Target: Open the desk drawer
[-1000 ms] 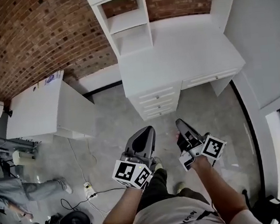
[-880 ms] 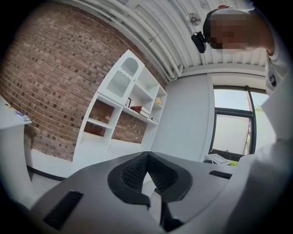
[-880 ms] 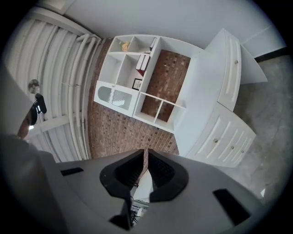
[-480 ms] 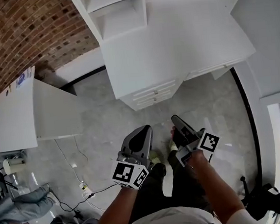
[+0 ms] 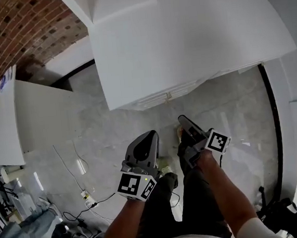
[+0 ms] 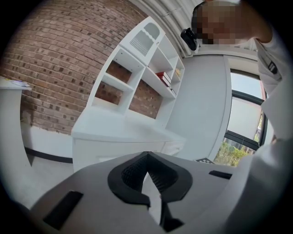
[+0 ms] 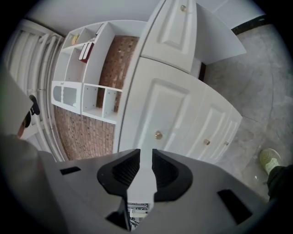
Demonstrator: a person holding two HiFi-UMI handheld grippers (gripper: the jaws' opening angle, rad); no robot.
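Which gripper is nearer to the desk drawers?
Right. The right gripper, jaws opening and empty, points at the drawers from in front, not touching; the left gripper hangs beside it, slightly farther back.

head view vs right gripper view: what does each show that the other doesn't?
Head view only: the left tool, the person's legs, a power strip with cables on the floor, and a second white table.

Right gripper view only: the hutch shelves with books, and the drawer fronts face-on with brass knobs. The right tool has its jaws opening, with nothing between them.

Both: the right tool, the white desk, the brick wall and the grey floor.
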